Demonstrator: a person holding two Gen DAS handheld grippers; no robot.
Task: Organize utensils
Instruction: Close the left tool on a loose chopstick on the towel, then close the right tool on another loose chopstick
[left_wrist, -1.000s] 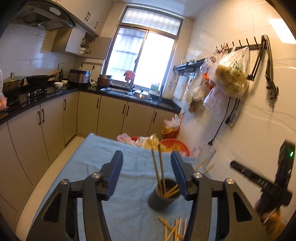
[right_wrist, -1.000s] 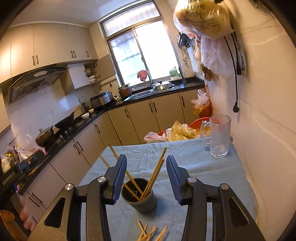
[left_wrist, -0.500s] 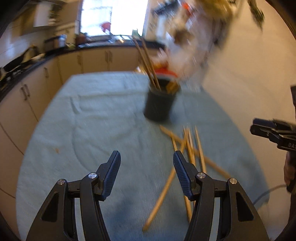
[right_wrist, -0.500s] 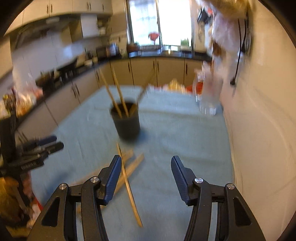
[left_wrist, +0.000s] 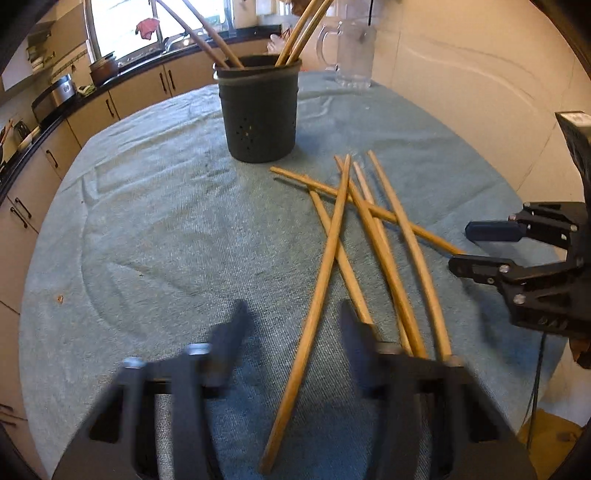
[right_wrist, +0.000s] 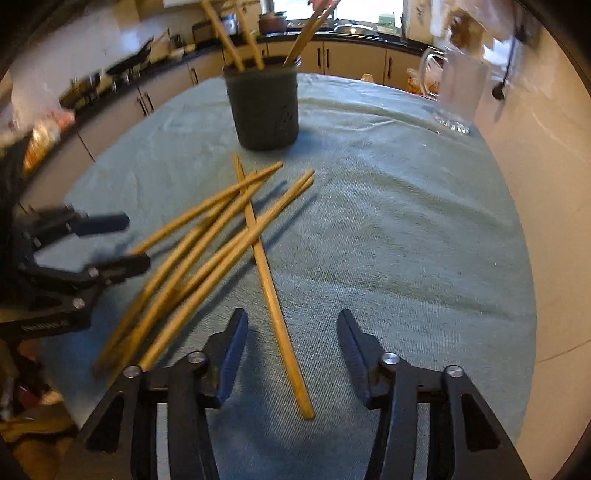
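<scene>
Several loose wooden chopsticks (left_wrist: 369, 236) lie crossed on the blue-grey cloth; they also show in the right wrist view (right_wrist: 207, 243). A dark holder (left_wrist: 258, 114) with several chopsticks standing in it sits behind them, also in the right wrist view (right_wrist: 266, 107). My left gripper (left_wrist: 293, 325) is open and empty, low over the cloth with one long chopstick running between its fingers. My right gripper (right_wrist: 290, 336) is open and empty, with the near end of one chopstick (right_wrist: 280, 325) lying between its fingers. Each gripper shows in the other's view, the right (left_wrist: 480, 247) and the left (right_wrist: 118, 240).
A clear glass mug (left_wrist: 351, 51) stands at the table's far end by the wall, also in the right wrist view (right_wrist: 458, 96). The cloth-covered table (left_wrist: 147, 229) ends near kitchen cabinets (left_wrist: 110, 107) on the left. A white wall runs along the right.
Both grippers have dropped from above the holder and pulled back to low over the loose chopsticks. Both stayed open and empty.
</scene>
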